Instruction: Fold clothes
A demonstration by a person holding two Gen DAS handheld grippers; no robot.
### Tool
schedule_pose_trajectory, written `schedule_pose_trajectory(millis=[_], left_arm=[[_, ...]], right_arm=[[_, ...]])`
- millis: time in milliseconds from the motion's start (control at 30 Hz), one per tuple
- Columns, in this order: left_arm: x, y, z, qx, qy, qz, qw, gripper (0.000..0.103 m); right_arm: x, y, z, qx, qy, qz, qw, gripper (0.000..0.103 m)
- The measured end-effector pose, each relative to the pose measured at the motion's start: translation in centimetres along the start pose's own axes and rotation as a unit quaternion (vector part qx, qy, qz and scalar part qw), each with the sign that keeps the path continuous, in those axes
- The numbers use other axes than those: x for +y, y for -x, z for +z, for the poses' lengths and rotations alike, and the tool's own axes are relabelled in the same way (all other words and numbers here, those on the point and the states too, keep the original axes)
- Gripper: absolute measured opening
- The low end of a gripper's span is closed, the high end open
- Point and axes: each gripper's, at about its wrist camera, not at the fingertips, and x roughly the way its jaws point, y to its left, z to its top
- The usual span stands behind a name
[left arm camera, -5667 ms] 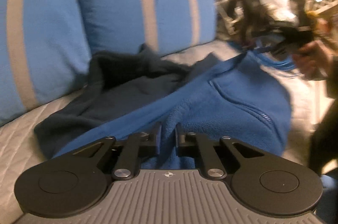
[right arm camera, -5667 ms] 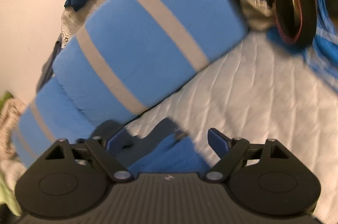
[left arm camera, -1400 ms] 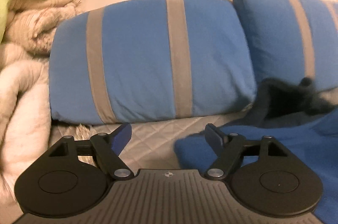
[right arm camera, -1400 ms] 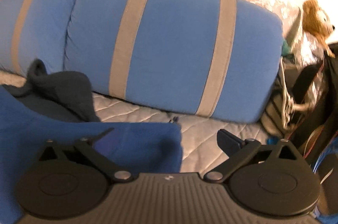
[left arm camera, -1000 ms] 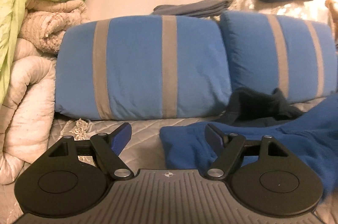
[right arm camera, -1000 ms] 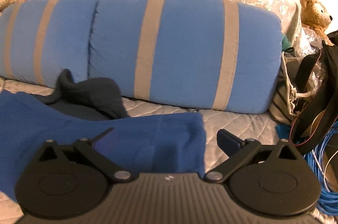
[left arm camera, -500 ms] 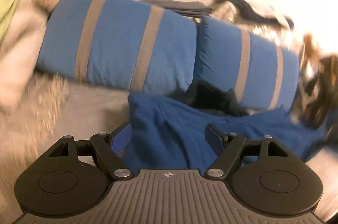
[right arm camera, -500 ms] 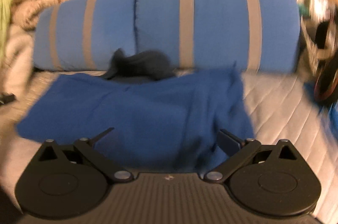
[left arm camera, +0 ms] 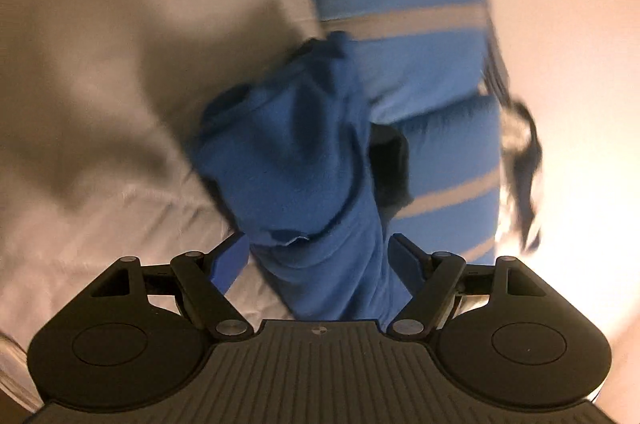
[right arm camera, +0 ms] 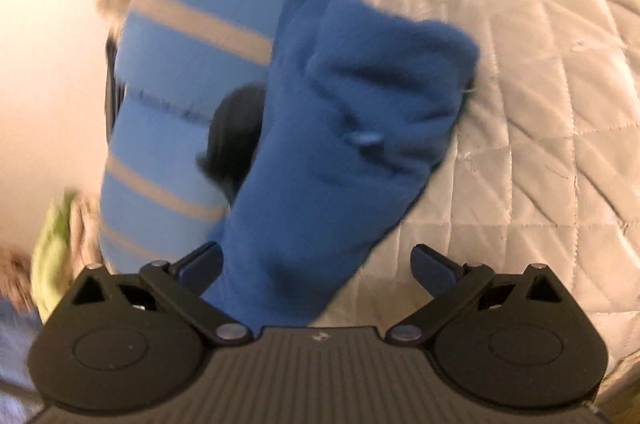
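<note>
Now between folds: fleece (left arm camera: 304, 160) lies bunched on the bed (right arm camera: 540, 104), against the pillows (left arm camera: 420, 72).
Left gripper (left arm camera: 320, 256) and right gripper (right arm camera: 316, 264) both wide, holding nothing; next, close on an edge.

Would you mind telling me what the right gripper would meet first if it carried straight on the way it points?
Most likely the blue fleece: it lies between the open fingers of the right gripper and stretches ahead. Depth is unclear in this blurred view.

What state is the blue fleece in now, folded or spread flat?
Folded, loosely. The blue fleece lies doubled over in bunched layers on the quilt, one flap on top in the left wrist view. Neatness: cannot tell, frames blurred.
</note>
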Motion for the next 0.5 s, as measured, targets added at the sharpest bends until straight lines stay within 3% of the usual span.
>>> schedule_pose_trajectory(millis=[67, 200, 400, 500], left_arm=[[0.3, -0.9, 0.3, -0.015, 0.013, 0.012, 0.9997, 0.076], [0.8, -2.8, 1.2, -0.047, 0.029, 0.037, 0.9978, 0.076], [1.4, -6.6, 3.1, -0.043, 0.052, 0.001, 0.9977, 0.077], [0.9, -8.2, 3.5, -0.047, 0.051, -0.003, 0.9976, 0.083]], right_arm=[[-0.3, -0.1, 0.4, -0.018, -0.02, 0.006, 1.0, 0.103], [-1.1, -1.1, 1.3, -0.041, -0.027, -0.02, 0.999, 0.103], [-2.6, -3.1, 3.1, -0.07, -0.05, -0.017, 0.996, 0.103], [-3.0, -4.6, 3.5, -0.083, -0.059, -0.014, 0.995, 0.102]])
